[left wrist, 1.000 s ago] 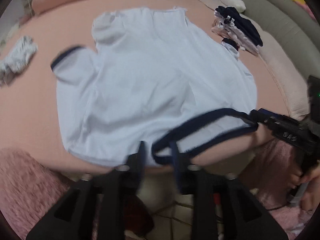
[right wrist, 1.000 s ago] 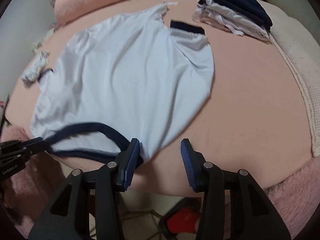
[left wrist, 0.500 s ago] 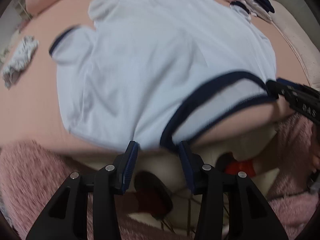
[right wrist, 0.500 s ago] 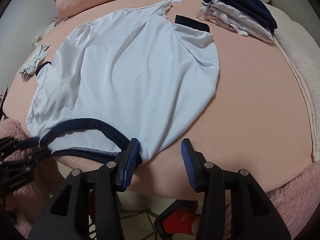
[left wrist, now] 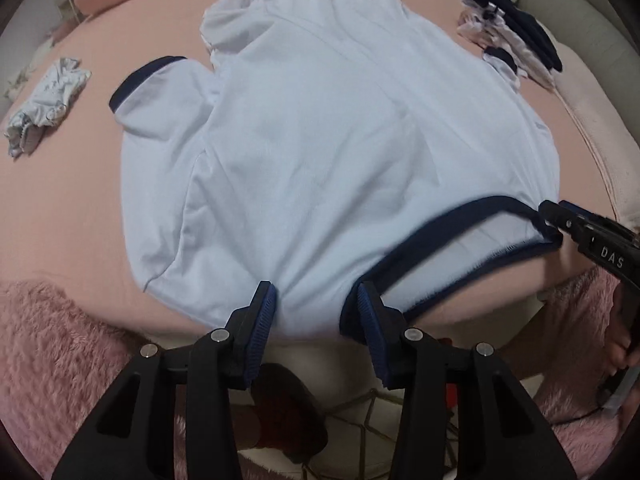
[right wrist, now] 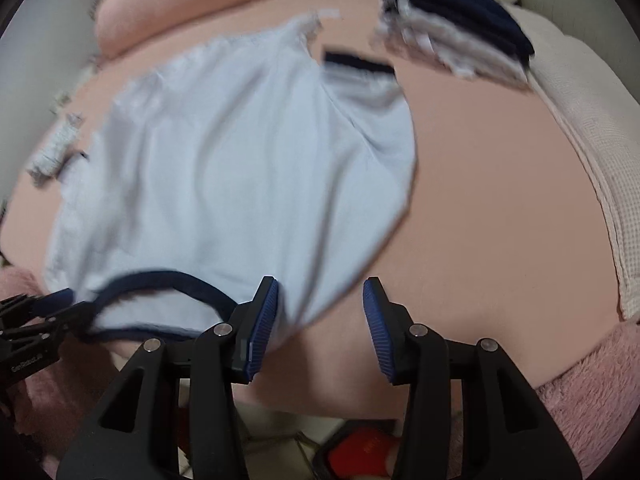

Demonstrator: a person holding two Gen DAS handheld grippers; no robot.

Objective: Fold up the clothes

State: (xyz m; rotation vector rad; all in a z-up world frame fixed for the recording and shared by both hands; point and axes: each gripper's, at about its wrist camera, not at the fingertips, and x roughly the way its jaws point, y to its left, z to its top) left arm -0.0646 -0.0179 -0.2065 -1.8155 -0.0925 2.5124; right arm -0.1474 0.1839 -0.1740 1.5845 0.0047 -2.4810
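Observation:
A white T-shirt point(left wrist: 332, 144) with navy collar and sleeve trim lies spread on the pink bed sheet point(left wrist: 60, 208), its collar at the near edge. It also shows in the right wrist view point(right wrist: 224, 184). My left gripper point(left wrist: 316, 316) is open at the shirt's near shoulder, with cloth between its pads. My right gripper point(right wrist: 320, 312) is open at the other shoulder, with its left pad point(right wrist: 262, 320) against the cloth. The right gripper also shows at the collar's right end in the left wrist view point(left wrist: 560, 220).
A stack of folded navy and white clothes point(left wrist: 512, 48) sits at the far right, and also shows in the right wrist view point(right wrist: 452, 40). A crumpled patterned garment point(left wrist: 44, 100) lies at the far left. A pink pillow point(right wrist: 180, 8) is at the back. A fuzzy pink blanket point(left wrist: 60, 360) edges the bed.
Both grippers have shifted along the near edge of the bed. The left gripper, nearly shut a second ago, is open now. The right wrist view is blurred with motion.

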